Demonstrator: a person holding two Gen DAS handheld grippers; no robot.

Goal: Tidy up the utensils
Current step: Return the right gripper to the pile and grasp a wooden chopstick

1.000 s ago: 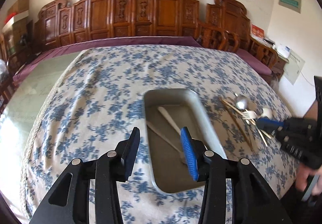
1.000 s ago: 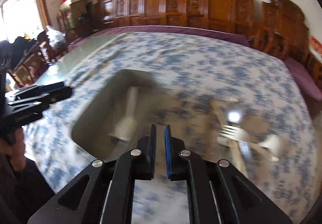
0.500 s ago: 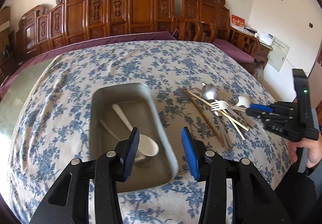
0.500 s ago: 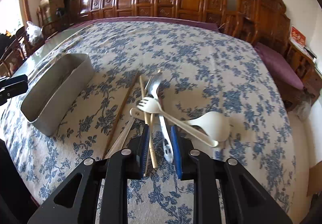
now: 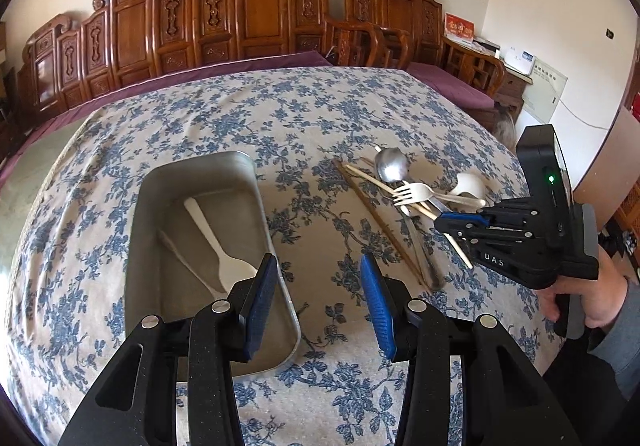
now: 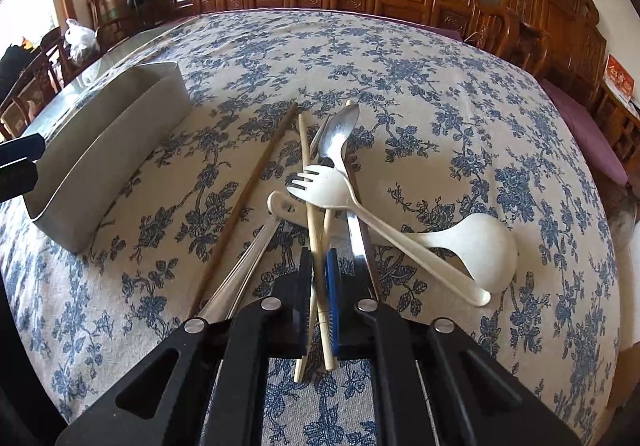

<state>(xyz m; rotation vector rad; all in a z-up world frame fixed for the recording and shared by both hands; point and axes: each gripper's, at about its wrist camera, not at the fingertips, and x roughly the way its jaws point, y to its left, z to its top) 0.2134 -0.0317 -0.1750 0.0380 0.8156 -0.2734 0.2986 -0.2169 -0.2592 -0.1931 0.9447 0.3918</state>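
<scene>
A metal tray [image 5: 256,181] on the flowered cloth holds a white plastic spoon [image 5: 212,242] and a thin pale stick. My left gripper [image 5: 316,266] hangs open and empty over the tray's near right corner. To the right lies a pile: a metal spoon [image 6: 340,133], a white fork [image 6: 324,185], a white soup spoon [image 6: 476,246], a dark chopstick [image 6: 256,181], a metal handle [image 6: 248,258] and pale chopsticks [image 6: 306,165]. My right gripper [image 6: 319,258] is low at the pile's near end. Its jaws are closing, and the two pale chopsticks are pinched between the pads.
The tray's side wall [image 6: 112,141] stands left of the pile. A carved wooden bench [image 5: 256,13] with purple cushions runs behind the table. A person's hand [image 5: 580,298] holds the right gripper's body at the table's right edge.
The right gripper swung from over the tray to the pile, dropped low and closed its jaws around the pale chopsticks. The left gripper shifted rightward, toward the tray's right corner, its jaws unchanged.
</scene>
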